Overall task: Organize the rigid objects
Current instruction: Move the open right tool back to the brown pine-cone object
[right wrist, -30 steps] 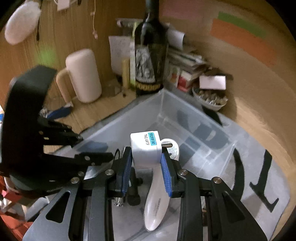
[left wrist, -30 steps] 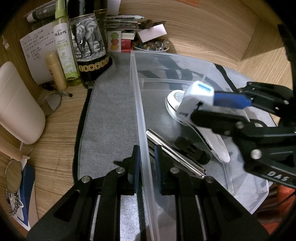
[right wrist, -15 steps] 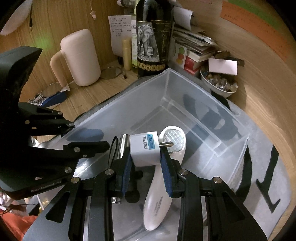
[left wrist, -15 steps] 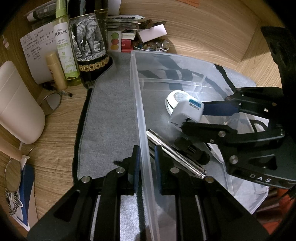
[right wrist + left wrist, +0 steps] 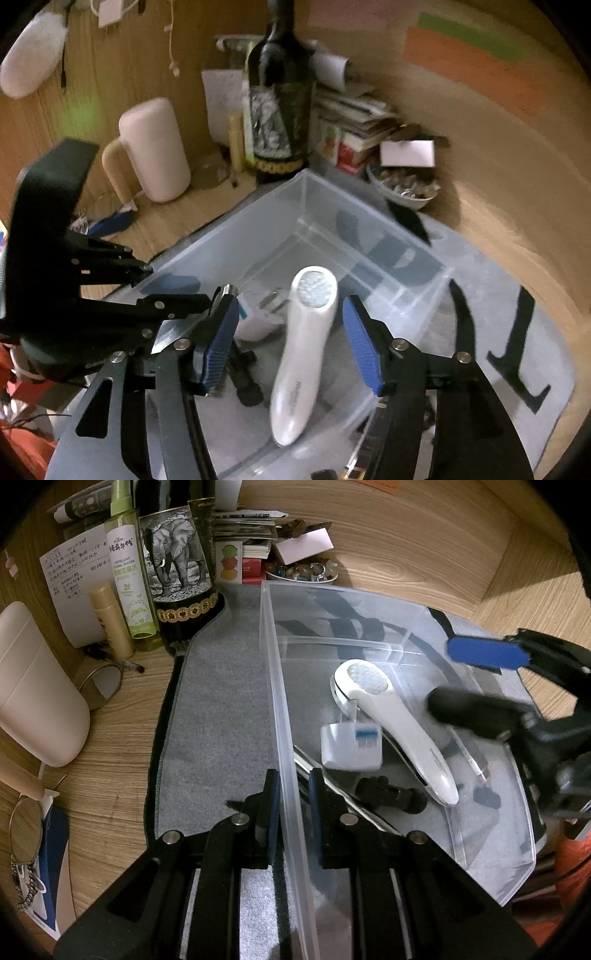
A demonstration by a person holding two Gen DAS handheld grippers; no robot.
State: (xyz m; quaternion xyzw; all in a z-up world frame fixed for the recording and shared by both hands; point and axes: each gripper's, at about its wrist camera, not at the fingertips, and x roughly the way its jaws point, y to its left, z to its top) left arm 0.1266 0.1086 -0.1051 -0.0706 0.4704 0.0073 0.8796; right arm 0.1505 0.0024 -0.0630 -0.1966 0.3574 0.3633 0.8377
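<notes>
A wooden desk [image 5: 424, 546] carries a grey mat [image 5: 221, 709]; an elephant-label bottle [image 5: 177, 572], spray bottle [image 5: 127, 579] and bowl of trinkets [image 5: 303, 572] crowd its far side. The left tool [image 5: 291, 794] clamps the clear bin's [image 5: 480, 849] near-left wall. The right tool [image 5: 291, 347] is spreading, empty, above the bin, where the white adapter [image 5: 351, 747] lies against a white handheld device [image 5: 399, 723], beside a black piece [image 5: 391, 795].

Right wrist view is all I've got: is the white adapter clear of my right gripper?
Observer: Yes. The left wrist view shows the adapter down in the bin, apart from the right gripper, whose jaws are opening with nothing between them.
Operator: What's the left gripper doing?
Observer: The left gripper is shut on the bin's side wall.
Operator: Where's the adapter exactly?
Observer: Beside the massager, blue label up.
</notes>
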